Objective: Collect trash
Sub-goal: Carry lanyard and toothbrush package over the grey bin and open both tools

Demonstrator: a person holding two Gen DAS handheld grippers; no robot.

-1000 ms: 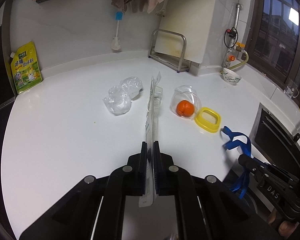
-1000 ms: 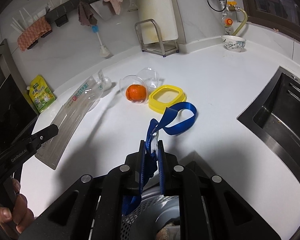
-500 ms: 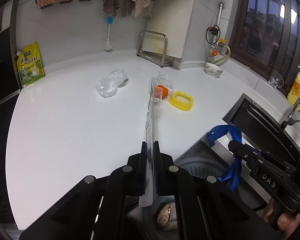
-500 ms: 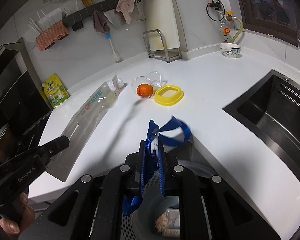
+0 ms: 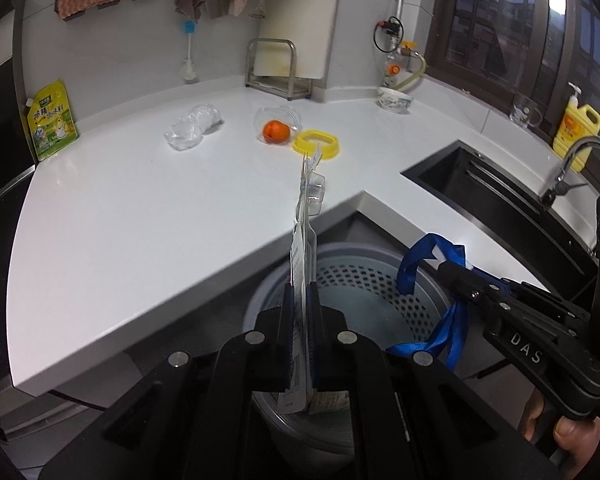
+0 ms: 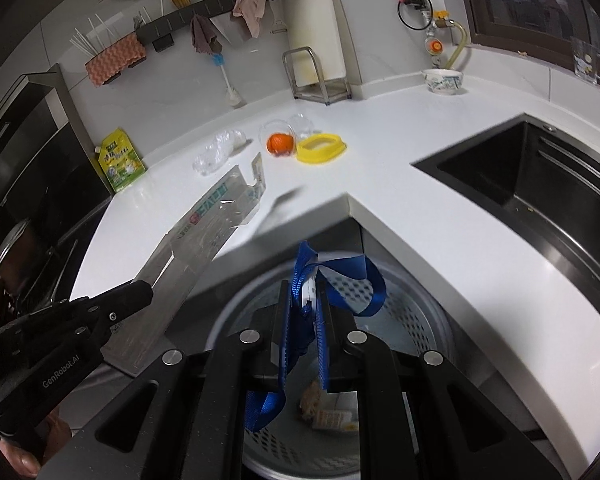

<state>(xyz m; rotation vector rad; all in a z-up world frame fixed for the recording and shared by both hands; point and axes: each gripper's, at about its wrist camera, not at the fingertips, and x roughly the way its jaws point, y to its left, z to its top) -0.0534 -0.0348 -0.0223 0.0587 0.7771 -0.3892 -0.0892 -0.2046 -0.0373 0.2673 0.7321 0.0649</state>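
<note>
I am holding both tools over the grey perforated bin [image 5: 364, 280], which is standing on the floor in the corner under the edge of the white counter [image 5: 160, 216]. My left gripper [image 5: 300, 300] is pinching a long clear plastic package [image 5: 306, 216] between its two fingers; the package is standing on its edge and is reaching out over the counter edge. In the right wrist view this package [image 6: 204, 236] is looking flat and wide, with printed text on it. My right gripper [image 6: 304, 304] is clamping a blue strap [image 6: 340, 280], whose loop is hanging over the bin opening. Some scraps are lying at the bottom of the bin [image 6: 400, 300].

Farther away on the counter, a crumpled clear plastic wrap [image 5: 192, 128] is lying alone. To the right of it an orange fruit [image 5: 277, 131] is sitting inside a clear cup lying on its side, and a yellow ring-shaped lid [image 5: 316, 145] is just beside it. Near the back wall, a patterned bowl [image 5: 394, 100] is standing, and at the left a yellow-green pouch [image 5: 52, 120] is leaning on the wall.
</note>
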